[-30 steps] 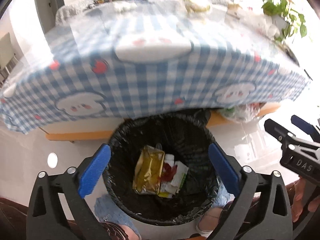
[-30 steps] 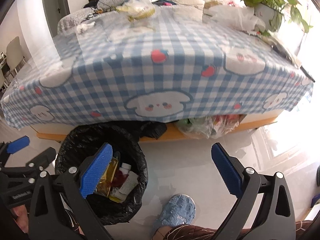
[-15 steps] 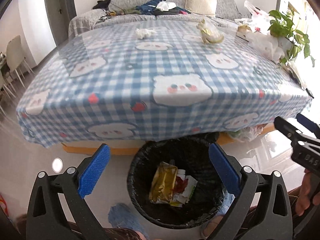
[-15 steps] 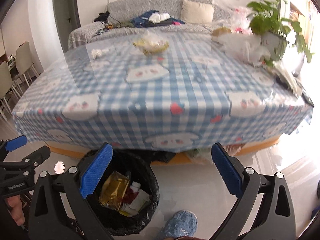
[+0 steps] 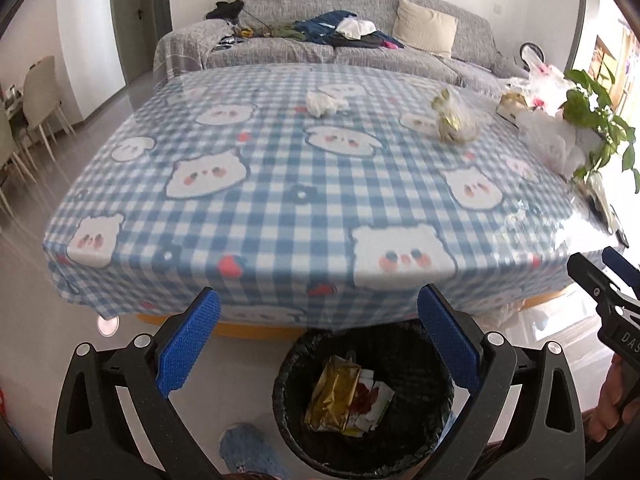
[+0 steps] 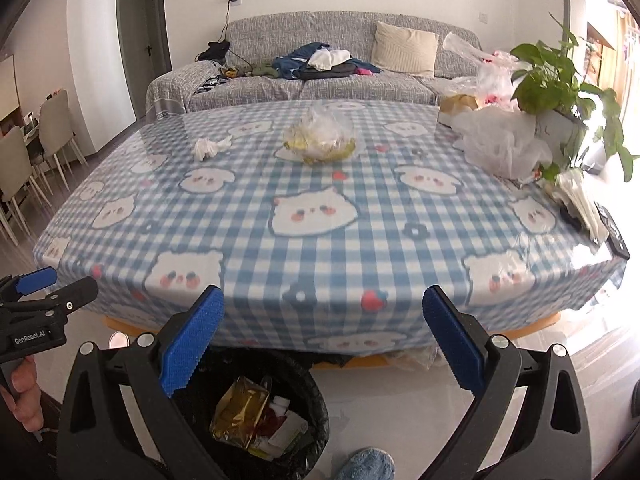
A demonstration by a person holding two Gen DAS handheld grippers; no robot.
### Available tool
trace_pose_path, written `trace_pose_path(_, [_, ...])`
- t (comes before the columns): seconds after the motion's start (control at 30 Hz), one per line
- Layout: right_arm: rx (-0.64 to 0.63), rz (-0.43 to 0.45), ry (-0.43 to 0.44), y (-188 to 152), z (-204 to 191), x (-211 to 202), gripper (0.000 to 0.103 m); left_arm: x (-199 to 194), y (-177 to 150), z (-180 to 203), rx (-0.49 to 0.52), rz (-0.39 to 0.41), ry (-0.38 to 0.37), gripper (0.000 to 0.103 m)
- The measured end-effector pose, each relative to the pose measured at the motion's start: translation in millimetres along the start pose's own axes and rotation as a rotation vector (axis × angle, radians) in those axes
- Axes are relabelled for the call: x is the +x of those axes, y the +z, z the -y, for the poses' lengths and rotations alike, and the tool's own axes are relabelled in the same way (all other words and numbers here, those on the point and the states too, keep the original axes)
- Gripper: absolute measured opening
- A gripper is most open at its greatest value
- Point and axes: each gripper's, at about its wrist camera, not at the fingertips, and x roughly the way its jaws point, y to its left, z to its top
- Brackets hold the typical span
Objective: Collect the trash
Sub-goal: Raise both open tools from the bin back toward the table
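Sofa [image 6: 332,68] with grey cover stands at the far side of the room, with clothes and a cushion on it. Nearer is the worktop [image 6: 360,216], covered with a blue checked cloth with white animal faces. On its far part lie a crumpled white tissue [image 6: 210,147] to the left and a clear plastic bag with yellowish scraps [image 6: 320,138] near the middle, well apart from each other. At the right edge stand a green plant [image 6: 560,92] and some white plastic bags [image 6: 504,140].

On the floor, just at the near edge of the worktop, stands the trash bin [image 5: 416,440] with a black liner. Inside it are a golden wrapper [image 5: 332,394] and some white and red scraps.

The left claw [image 5: 318,344] hangs over the bin, its blue fingers [image 5: 188,344] spread wide and holding nothing. The right claw [image 6: 320,340] is beside it to the right, also released and empty, its fingers [image 6: 452,344] wide apart, with the bin below its left finger.
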Motion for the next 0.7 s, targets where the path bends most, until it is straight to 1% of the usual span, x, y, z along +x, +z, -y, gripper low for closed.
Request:
trace_pose_path(0.37, [-0.010, 0.006, -0.006, 55.6, 1.5, 33.3, 0.095, 26.0, 48.6, -0.4, -0.003, 0.001, -0.008, 0.096])
trace_pose_path(0.7, [-0.003, -0.001, 0.005, 88.8, 3.8, 68.6, 0.095, 55.0, 88.7, 0.8, 0.001, -0.001, 0.002, 0.097])
